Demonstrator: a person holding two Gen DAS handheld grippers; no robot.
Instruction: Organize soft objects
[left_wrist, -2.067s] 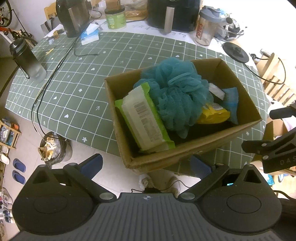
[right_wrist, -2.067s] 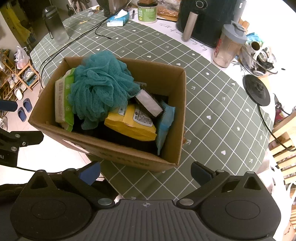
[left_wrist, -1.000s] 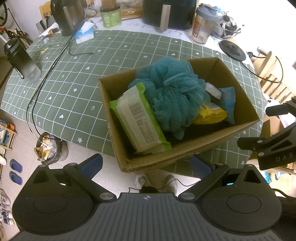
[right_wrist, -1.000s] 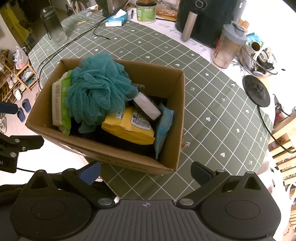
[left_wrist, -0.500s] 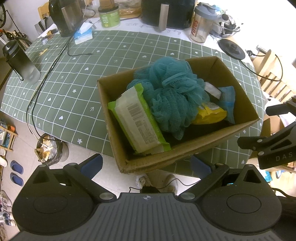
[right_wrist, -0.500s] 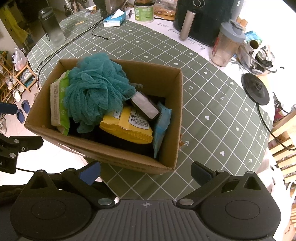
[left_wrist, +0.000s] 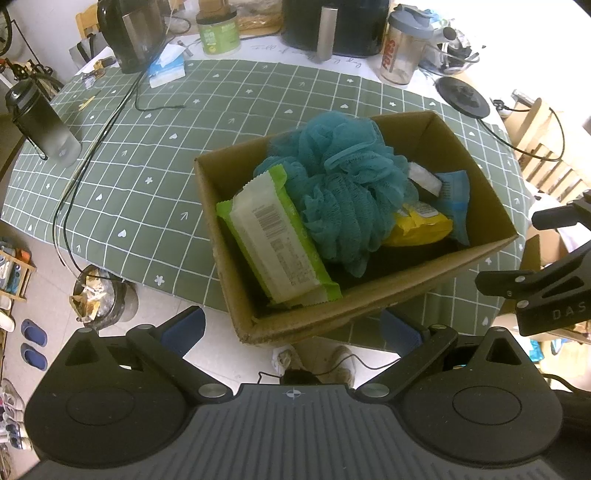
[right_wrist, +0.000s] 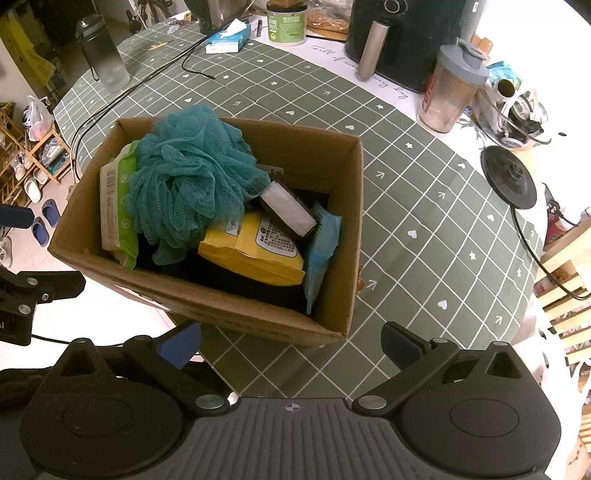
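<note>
Right wrist view shows you both grippers, right gripper and left gripper, with jaws spread empty before the cardboard box, where the teal mesh bath pouf sits topmost: light, squashy, so pinch its bunched middle.

Box is matt brown corrugated cardboard, rough at the cut edges; table wears a matt green checked cloth. Bath pouf is teal nylon mesh, and the green-edged wipes pack, yellow pack and blue pack are glossy plastic film. Both claws are matt black plastic with blue pads; the ribbed housing looks rubbery.
</note>
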